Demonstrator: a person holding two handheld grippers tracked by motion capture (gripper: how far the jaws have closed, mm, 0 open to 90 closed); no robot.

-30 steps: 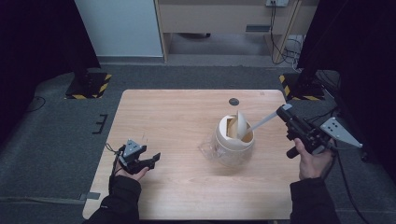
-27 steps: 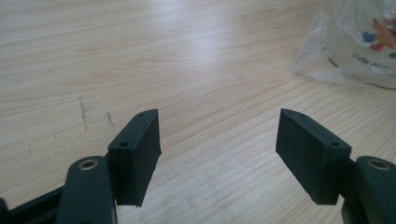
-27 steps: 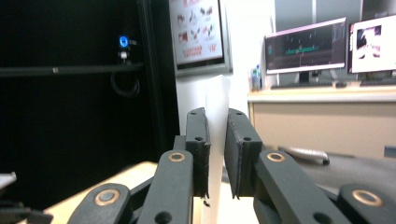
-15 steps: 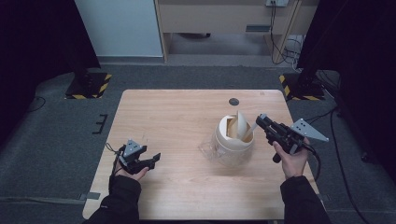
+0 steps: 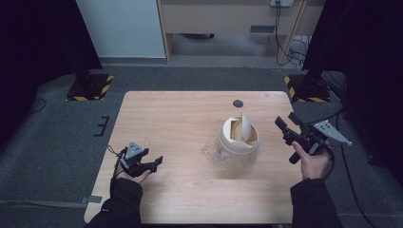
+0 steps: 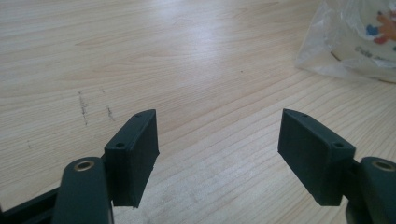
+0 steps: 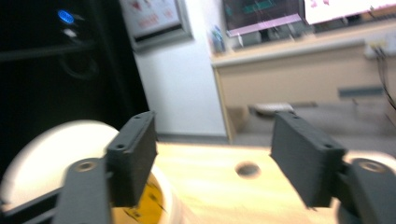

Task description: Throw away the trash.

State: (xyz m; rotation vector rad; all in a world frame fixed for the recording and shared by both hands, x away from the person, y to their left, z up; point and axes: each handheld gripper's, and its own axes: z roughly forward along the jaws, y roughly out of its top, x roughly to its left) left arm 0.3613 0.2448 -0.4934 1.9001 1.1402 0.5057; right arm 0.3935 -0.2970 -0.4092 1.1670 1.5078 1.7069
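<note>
A cream tub (image 5: 239, 142) stands right of the table's middle, with crumpled clear plastic (image 5: 211, 149) around its base. A white scoop (image 5: 246, 126) leans upright inside it. My right gripper (image 5: 286, 122) is open and lifted just right of the tub, apart from it. In the right gripper view its jaws (image 7: 215, 126) hold nothing, with the tub's rim (image 7: 42, 154) low on the left. My left gripper (image 5: 154, 163) rests open on the wood near the front left. The left gripper view has its jaws (image 6: 217, 121) wide apart over bare table (image 6: 140, 56), with the plastic (image 6: 336, 51) far right.
A dark round hole (image 5: 237, 103) sits in the tabletop behind the tub. On the floor, black stands with yellow-striped bases flank the table at left (image 5: 90, 88) and right (image 5: 304, 90). A wooden cabinet (image 5: 214, 19) lines the back wall.
The right gripper carried the white scoop to the tub, let go of it there, and has drawn back to the right, open. The left gripper has not moved.
</note>
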